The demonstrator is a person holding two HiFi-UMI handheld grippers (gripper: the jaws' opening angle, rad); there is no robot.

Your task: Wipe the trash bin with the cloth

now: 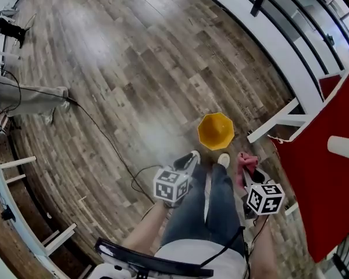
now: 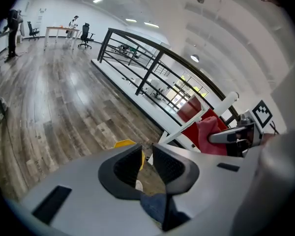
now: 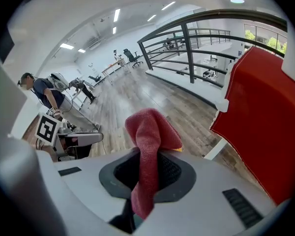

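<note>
A yellow trash bin (image 1: 215, 131) stands open-topped on the wooden floor, just ahead of my shoes. My left gripper (image 1: 185, 164) hangs low to the bin's near left; in the left gripper view its jaws (image 2: 146, 155) stand a narrow gap apart with nothing between them, and the bin's yellow rim (image 2: 124, 143) peeks over them. My right gripper (image 1: 248, 172) hovers to the bin's near right, shut on a pink-red cloth (image 1: 246, 160). In the right gripper view the cloth (image 3: 150, 132) bunches up above the jaws and trails down between them, hiding most of the bin.
A red panel (image 1: 328, 196) on a white frame (image 1: 279, 121) stands close on the right. A black cable (image 1: 104, 144) runs across the floor at left, near another person's legs (image 1: 29, 97). A white rack (image 1: 11, 214) sits at lower left. A railing runs along the far side.
</note>
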